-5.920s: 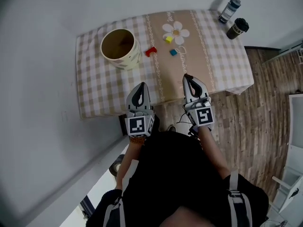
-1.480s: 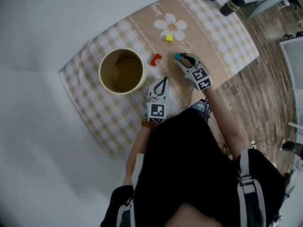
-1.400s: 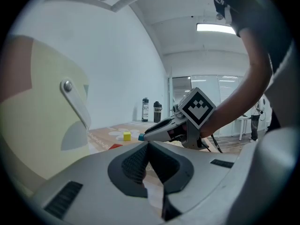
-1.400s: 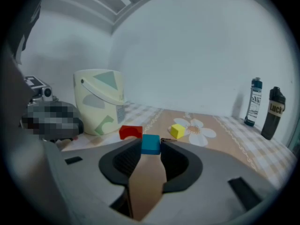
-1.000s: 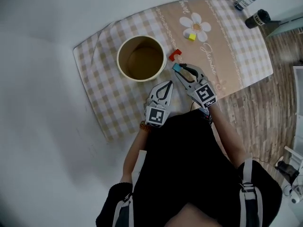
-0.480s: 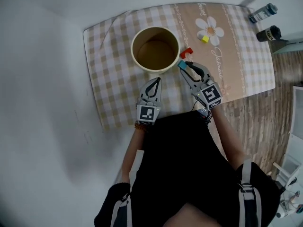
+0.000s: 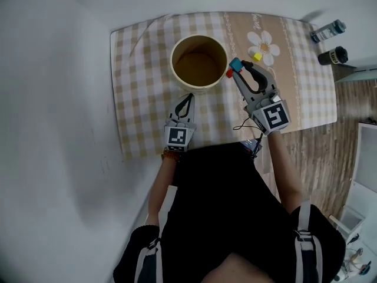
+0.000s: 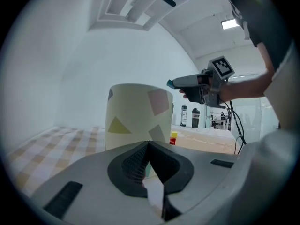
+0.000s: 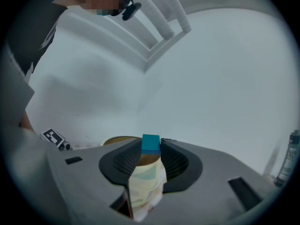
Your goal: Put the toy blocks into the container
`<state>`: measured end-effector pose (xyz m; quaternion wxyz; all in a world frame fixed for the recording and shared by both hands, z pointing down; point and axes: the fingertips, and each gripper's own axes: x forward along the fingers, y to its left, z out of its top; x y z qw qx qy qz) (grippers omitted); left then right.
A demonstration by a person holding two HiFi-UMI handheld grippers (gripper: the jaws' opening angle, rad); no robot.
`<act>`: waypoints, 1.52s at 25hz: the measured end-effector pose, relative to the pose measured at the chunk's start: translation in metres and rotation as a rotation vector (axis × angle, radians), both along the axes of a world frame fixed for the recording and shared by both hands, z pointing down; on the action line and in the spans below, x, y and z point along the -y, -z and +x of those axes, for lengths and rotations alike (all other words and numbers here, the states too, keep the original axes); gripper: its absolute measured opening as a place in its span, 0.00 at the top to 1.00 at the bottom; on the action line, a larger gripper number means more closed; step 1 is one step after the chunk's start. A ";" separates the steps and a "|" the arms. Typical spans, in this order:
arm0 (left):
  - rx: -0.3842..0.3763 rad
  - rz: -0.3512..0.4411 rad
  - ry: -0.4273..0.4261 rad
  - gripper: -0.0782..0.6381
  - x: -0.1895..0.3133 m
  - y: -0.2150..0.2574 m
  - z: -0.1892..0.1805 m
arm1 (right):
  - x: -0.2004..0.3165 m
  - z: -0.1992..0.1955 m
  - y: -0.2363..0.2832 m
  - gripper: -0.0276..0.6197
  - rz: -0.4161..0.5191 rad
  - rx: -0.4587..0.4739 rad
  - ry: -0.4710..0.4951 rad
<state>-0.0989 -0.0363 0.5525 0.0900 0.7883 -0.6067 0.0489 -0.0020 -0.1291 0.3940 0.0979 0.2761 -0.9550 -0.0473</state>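
A cream round container [image 7: 175, 69] stands open on the checked tablecloth. My right gripper [image 7: 238, 66] is shut on a blue block [image 7: 235, 64] and hangs just right of the container's rim. In the right gripper view the blue block [image 9: 150, 144] sits pinched between the jaw tips of the right gripper [image 9: 150, 147], with the container's rim [image 9: 117, 140] beyond it. A red block [image 7: 229, 73] lies on the cloth under that gripper. A yellow block [image 7: 257, 56] rests by the daisy print. My left gripper [image 7: 187, 98] is shut and empty, just in front of the container [image 8: 138, 116].
Two bottles [image 7: 328, 31] [image 7: 333, 56] stand at the table's far right corner. The table [image 7: 141, 99] butts against a white wall on the left, and wooden floor [image 7: 347, 134] lies beyond its right edge. A beige runner with a daisy [image 7: 263, 40] crosses the cloth.
My right gripper has lifted the blue block higher and nearer the container's rim. The left gripper has stayed low in front of the container. The head camera has shifted.
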 end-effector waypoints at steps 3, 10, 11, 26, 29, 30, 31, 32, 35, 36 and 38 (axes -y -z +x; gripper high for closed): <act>0.005 -0.005 0.011 0.89 0.000 -0.007 -0.001 | 0.004 -0.025 0.003 0.75 0.014 -0.044 0.046; 0.035 -0.039 0.012 0.89 -0.005 -0.025 -0.001 | -0.004 -0.056 -0.009 0.75 -0.008 -0.089 0.103; 0.037 -0.044 0.011 0.89 -0.006 -0.027 -0.001 | -0.005 -0.058 -0.010 0.75 -0.013 -0.089 0.110; 0.047 -0.044 -0.001 0.89 -0.006 -0.029 0.001 | -0.007 -0.051 -0.007 0.75 -0.025 -0.043 0.103; 0.059 -0.036 -0.016 0.89 -0.008 -0.029 0.006 | -0.003 -0.035 -0.004 0.75 -0.011 -0.030 0.061; 0.064 -0.031 -0.026 0.89 -0.008 -0.028 0.009 | 0.000 -0.027 -0.004 0.75 -0.008 -0.024 0.044; 0.068 -0.025 -0.038 0.89 -0.008 -0.026 0.013 | 0.003 -0.020 -0.004 0.75 -0.008 -0.018 0.026; 0.071 -0.019 -0.051 0.89 -0.007 -0.024 0.018 | 0.007 -0.012 -0.004 0.75 -0.010 -0.014 0.008; 0.071 -0.009 -0.098 0.89 -0.005 -0.018 0.033 | 0.017 0.014 -0.008 0.75 -0.023 -0.014 -0.050; 0.075 -0.007 -0.115 0.89 -0.005 -0.018 0.039 | 0.019 0.024 -0.010 0.75 -0.028 -0.016 -0.070; 0.079 -0.003 -0.141 0.89 -0.005 -0.017 0.049 | 0.024 0.043 -0.015 0.75 -0.034 -0.018 -0.109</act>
